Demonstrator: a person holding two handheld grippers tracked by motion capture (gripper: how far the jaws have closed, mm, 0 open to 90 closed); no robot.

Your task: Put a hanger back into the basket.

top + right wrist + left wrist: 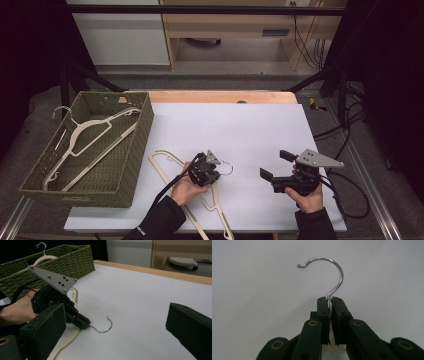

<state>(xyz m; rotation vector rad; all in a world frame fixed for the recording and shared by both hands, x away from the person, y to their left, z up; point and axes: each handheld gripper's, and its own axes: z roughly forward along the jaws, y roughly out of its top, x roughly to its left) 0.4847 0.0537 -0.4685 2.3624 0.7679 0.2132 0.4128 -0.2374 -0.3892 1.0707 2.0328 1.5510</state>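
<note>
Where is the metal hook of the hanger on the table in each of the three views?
High view: the metal hook lies below centre, right of the left gripper.
Left gripper view: upper centre, its stem clamped between the jaws.
Right gripper view: lower centre, on the white table.
Shared landmark: the green basket.

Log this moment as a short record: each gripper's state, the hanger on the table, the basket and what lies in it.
left gripper: shut on the metal hook of the hanger on the table, clamped at the hook's stem
right gripper: open, holding nothing, apart from the hanger
hanger on the table: cream, lying flat on the white table top, right of the basket
basket: green woven, at the table's left edge
second hanger: cream, lying inside the basket
</note>
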